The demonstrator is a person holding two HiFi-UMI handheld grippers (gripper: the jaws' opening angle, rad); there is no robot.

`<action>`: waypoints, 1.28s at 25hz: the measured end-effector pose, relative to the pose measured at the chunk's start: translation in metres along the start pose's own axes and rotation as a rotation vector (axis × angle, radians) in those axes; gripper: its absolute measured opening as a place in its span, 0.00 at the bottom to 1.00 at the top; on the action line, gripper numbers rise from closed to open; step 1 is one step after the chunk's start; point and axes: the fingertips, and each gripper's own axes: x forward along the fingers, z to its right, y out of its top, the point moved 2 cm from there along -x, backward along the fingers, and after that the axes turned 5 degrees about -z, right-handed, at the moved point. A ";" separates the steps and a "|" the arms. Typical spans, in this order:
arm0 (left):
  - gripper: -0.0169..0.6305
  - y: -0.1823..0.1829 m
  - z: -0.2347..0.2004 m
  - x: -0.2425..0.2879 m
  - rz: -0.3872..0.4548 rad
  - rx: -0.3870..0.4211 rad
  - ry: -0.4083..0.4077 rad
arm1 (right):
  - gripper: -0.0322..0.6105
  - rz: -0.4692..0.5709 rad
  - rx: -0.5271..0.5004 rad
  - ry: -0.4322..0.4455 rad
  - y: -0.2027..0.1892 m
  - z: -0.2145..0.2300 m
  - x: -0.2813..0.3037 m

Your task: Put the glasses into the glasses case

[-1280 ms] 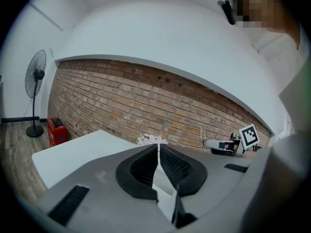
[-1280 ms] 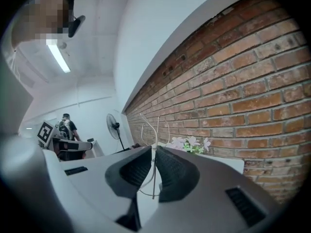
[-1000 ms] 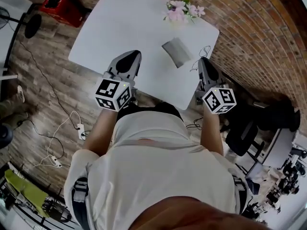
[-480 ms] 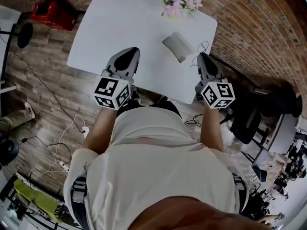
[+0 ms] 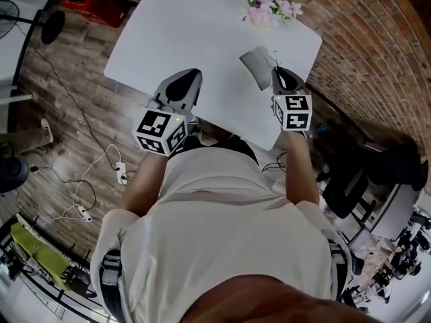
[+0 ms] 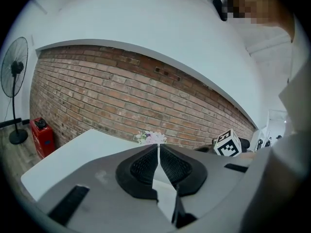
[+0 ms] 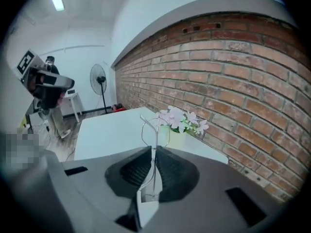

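The grey glasses case (image 5: 254,66) lies on the white table (image 5: 182,32), near its right front edge. My right gripper (image 5: 278,71) hovers just right of the case, shut on the thin wire-framed glasses (image 7: 154,126). In the right gripper view the glasses stick up from between the closed jaws, and the right gripper (image 7: 153,149) hides the case. My left gripper (image 5: 190,75) hangs over the table's front edge, left of the case. The left gripper (image 6: 158,147) is shut with nothing between its jaws.
A pot of pink flowers (image 5: 268,9) stands at the table's far right corner, next to the brick wall (image 7: 243,81). A red box (image 5: 94,2), a fan (image 5: 47,25) and cables (image 5: 87,187) are on the floor at left. A black chair (image 5: 350,187) stands at right.
My right gripper has moved forward and left, from the table's edge to beside the case, and the glasses now sit in its jaws. The left gripper has hardly moved.
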 end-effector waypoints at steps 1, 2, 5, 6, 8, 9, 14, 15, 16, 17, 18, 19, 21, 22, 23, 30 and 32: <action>0.07 0.000 -0.001 -0.001 0.003 -0.001 0.008 | 0.18 -0.027 -0.020 0.009 -0.003 -0.002 0.010; 0.07 0.000 -0.002 -0.002 0.005 -0.003 0.017 | 0.18 -0.061 -0.038 0.023 -0.008 -0.005 0.021; 0.07 0.000 -0.007 -0.006 0.008 -0.010 0.042 | 0.18 -0.196 -0.097 0.066 -0.029 -0.012 0.058; 0.07 -0.001 -0.009 -0.008 0.005 -0.013 0.053 | 0.18 -0.242 -0.125 0.072 -0.036 -0.014 0.070; 0.07 -0.005 -0.015 -0.013 -0.002 -0.020 0.075 | 0.18 -0.321 -0.178 0.078 -0.051 -0.016 0.092; 0.07 -0.007 -0.018 -0.015 -0.005 -0.025 0.087 | 0.18 -0.353 -0.193 0.082 -0.057 -0.017 0.102; 0.07 -0.012 -0.032 -0.028 -0.006 -0.047 0.131 | 0.18 -0.475 -0.248 0.055 -0.079 -0.016 0.128; 0.07 -0.013 -0.035 -0.030 -0.004 -0.051 0.137 | 0.18 -0.490 -0.257 0.050 -0.080 -0.017 0.131; 0.07 -0.013 -0.037 -0.032 -0.003 -0.054 0.143 | 0.18 -0.504 -0.264 0.046 -0.082 -0.017 0.133; 0.07 -0.013 -0.038 -0.033 -0.001 -0.056 0.148 | 0.18 -0.516 -0.269 0.042 -0.084 -0.018 0.135; 0.07 -0.014 -0.039 -0.034 0.001 -0.059 0.153 | 0.18 -0.525 -0.271 0.040 -0.086 -0.018 0.136; 0.07 -0.014 -0.040 -0.035 0.003 -0.060 0.156 | 0.19 -0.528 -0.270 0.039 -0.087 -0.018 0.137; 0.07 -0.013 -0.041 -0.036 0.008 -0.062 0.158 | 0.22 -0.523 -0.259 0.047 -0.086 -0.019 0.136; 0.07 -0.012 -0.041 -0.036 0.009 -0.063 0.157 | 0.28 -0.513 -0.247 0.056 -0.083 -0.020 0.133; 0.07 -0.012 -0.041 -0.036 0.011 -0.063 0.156 | 0.28 -0.497 -0.231 0.065 -0.079 -0.021 0.130; 0.07 0.009 -0.019 -0.021 0.038 -0.022 0.089 | 0.20 -0.204 -0.043 0.025 -0.012 0.005 0.056; 0.07 0.019 -0.010 -0.012 0.052 0.001 0.056 | 0.14 -0.081 0.039 0.008 0.013 0.016 0.023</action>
